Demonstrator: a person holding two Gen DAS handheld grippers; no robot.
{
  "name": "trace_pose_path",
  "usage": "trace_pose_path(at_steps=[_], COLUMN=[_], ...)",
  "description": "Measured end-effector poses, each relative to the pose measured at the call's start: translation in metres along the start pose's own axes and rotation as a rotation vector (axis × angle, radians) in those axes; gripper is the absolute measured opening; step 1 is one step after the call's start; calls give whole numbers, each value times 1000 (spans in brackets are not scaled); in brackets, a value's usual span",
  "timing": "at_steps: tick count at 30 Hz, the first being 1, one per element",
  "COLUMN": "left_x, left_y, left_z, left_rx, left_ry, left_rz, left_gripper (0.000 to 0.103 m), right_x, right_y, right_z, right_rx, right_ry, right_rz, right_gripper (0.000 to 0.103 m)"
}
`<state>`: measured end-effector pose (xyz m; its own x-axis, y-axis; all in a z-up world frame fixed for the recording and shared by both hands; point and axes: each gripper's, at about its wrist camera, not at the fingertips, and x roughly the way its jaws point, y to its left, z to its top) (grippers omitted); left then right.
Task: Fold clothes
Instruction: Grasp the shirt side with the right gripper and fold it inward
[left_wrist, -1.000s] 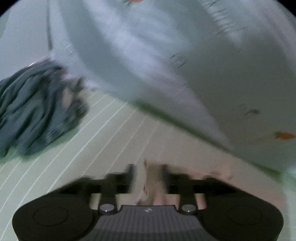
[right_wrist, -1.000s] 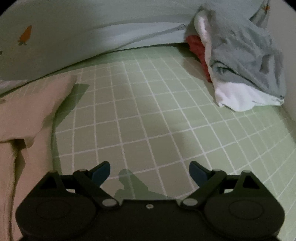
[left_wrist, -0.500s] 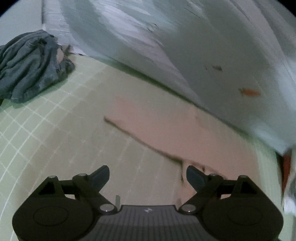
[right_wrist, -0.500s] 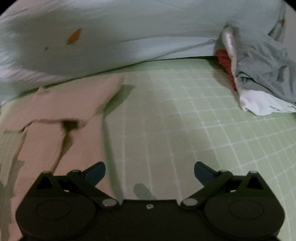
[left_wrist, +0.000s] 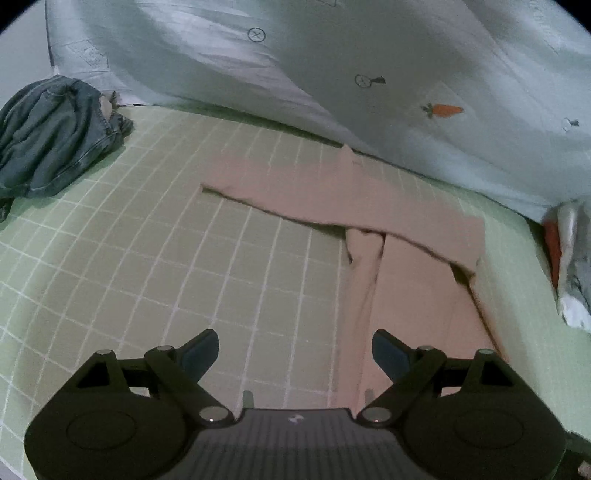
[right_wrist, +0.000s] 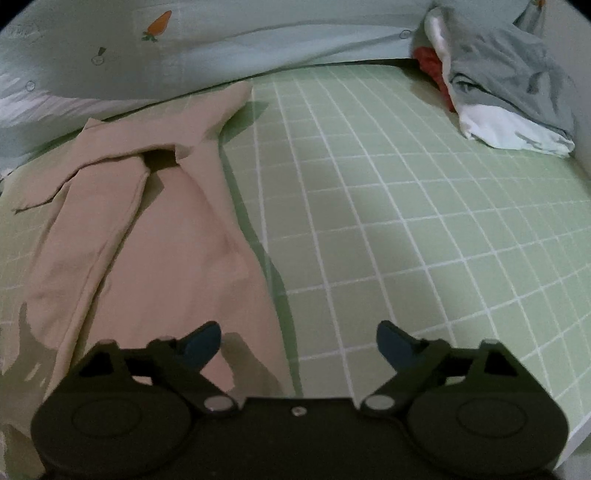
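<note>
In the left wrist view, the left gripper (left_wrist: 294, 350) is held with its jaws wide apart and empty above the green sheet with white grid lines (left_wrist: 129, 266). The pale pink cloth garment (left_wrist: 413, 280) is spread flat ahead to the right, and a crumpled blue denim piece (left_wrist: 55, 136) is seen far left.

In the right wrist view, the right gripper (right_wrist: 298, 345) is also spread open, with nothing gripped. The pink garment (right_wrist: 155, 236) is laid to its left, and a grey and white clothes pile (right_wrist: 506, 96) is seen far right.

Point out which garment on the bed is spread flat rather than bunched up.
The pink garment, spread flat in the middle. The denim one and the grey-white pile lie crumpled at the edges.
</note>
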<state>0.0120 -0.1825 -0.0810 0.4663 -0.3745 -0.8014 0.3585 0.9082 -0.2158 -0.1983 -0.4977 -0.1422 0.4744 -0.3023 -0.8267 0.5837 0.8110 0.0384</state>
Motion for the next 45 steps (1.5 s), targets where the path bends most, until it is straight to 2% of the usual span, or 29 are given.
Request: trace_pose_path(at_steps=[4, 7, 9, 10, 14, 20, 24, 28, 31, 33, 35, 37, 45], left_x=[-5, -9, -8, -9, -15, -15, -16, -16, -15, -13, -10, -8, 0], left_y=[7, 12, 15, 19, 31, 53, 66, 73, 75, 74, 72, 69, 57], left_z=[-2, -5, -6, -7, -10, -13, -19, -24, -26, -27, -27, -26, -21], left_rx=[43, 84, 106, 114, 147, 153, 155, 159, 164, 168, 173, 176, 214], left_ry=[9, 12, 21, 20, 2, 19, 40, 54, 64, 71, 75, 79, 105], left_rz=[-36, -38, -41, -50, -78, -106, -106, -110, -117, -121, -123, -122, -114], left_gripper=[89, 90, 90, 89, 88, 84, 84, 85, 85, 85, 85, 85, 88], right_x=[0, -5, -8, -10, -28, -63, -47, -20, -23, -36, -44, -51, -28], right_y=[5, 13, 20, 23, 46, 99, 135, 147, 146, 137, 125, 114, 109], right_z=[-7, -11, -12, -12, -12, -12, -21, -31, -30, -27, -24, -21, -33], right_rx=[-1, -17, -20, -19, -56, -83, -76, -50, -38, 29, 88, 143, 89], right_ry=[8, -16, -23, -24, -86, -184, -145, -67, -42, -74, -106, -135, -22], right_rz=[9, 22, 25, 24, -29, 53, 120, 141, 145, 175, 144, 112, -31], right_gripper=[73, 44, 10, 6, 5, 5, 5, 8, 17, 39, 44, 44, 45])
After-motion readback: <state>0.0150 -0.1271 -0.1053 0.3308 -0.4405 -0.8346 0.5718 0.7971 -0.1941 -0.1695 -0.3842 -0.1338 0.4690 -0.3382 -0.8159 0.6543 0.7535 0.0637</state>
